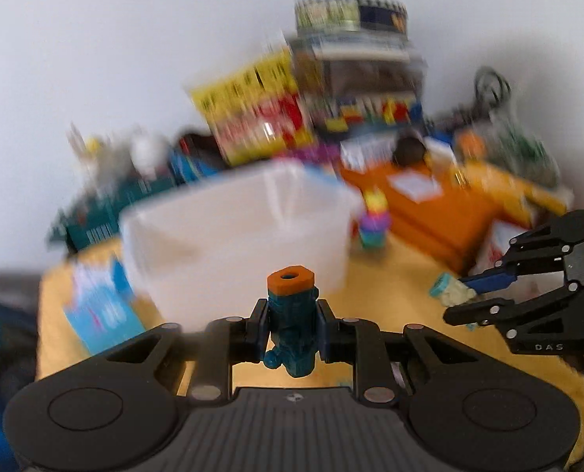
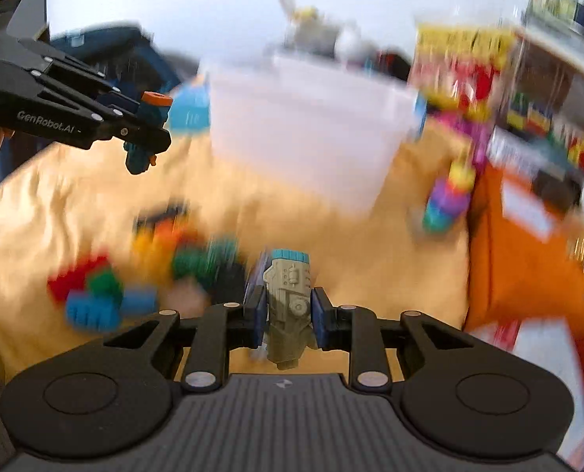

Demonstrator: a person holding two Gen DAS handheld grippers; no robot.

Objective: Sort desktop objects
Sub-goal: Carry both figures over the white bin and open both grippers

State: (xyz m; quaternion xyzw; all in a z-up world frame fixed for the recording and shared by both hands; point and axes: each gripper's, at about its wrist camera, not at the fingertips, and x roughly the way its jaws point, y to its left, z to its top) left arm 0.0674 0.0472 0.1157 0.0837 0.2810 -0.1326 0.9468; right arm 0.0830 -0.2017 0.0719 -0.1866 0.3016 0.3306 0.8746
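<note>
Pinching a teal toy [image 1: 292, 326] with an orange cap, the left gripper [image 1: 291, 332] hovers before the white bin [image 1: 233, 236]. The right gripper [image 2: 288, 314] fingers clamp a grey toy [image 2: 288, 299] above the yellow-covered bench [image 2: 331, 236], loose bricks [image 2: 107, 291] lying just left.

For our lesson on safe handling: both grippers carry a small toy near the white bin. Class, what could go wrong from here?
1. The left gripper pinches the teal toy with the orange cap only at its middle; it might twist loose.
2. The right gripper holds the grey toy with the teal cap equally narrowly, above the loose bricks.
3. Both grippers may collide near the white bin.
</note>
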